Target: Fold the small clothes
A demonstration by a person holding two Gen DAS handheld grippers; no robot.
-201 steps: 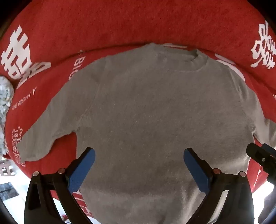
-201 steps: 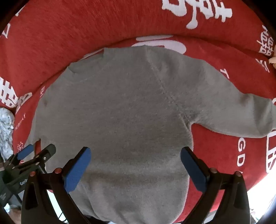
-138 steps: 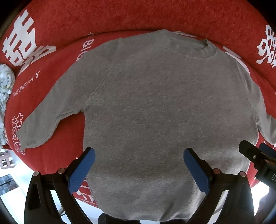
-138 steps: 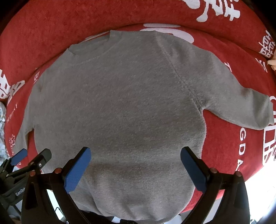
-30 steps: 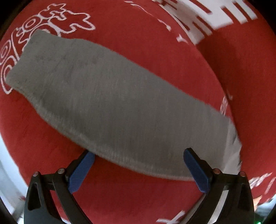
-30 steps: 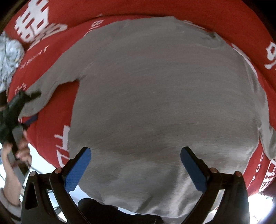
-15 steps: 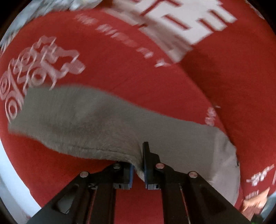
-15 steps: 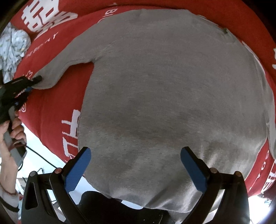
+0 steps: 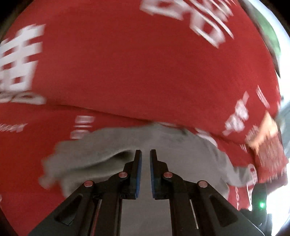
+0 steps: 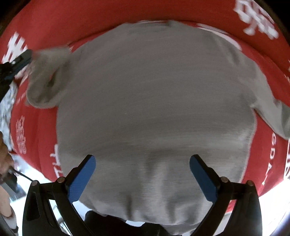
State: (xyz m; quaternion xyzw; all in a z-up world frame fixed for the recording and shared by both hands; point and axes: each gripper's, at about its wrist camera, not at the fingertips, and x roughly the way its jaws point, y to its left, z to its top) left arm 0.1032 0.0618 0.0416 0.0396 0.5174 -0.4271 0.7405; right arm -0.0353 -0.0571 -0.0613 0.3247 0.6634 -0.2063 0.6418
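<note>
My left gripper is clenched on the cuff of the left sleeve of the small grey knit long-sleeved sweater. The wrist view is too blurred to show the cloth between the pads, but the right wrist view shows the sleeve bunched and lifted at my fingertips, so I judge the grip holds. I hold the cuff so the sleeve can be carried inward over the body for the first fold.

The sweater lies flat, neck toward the far edge of the red cloth-covered surface with white printed characters, hem hanging over the near edge, and the other sleeve spread toward the right edge.

My right gripper hangs released above the lower body of the sweater, pads wide apart and gripping nothing, probably ready to pin the cloth down.
</note>
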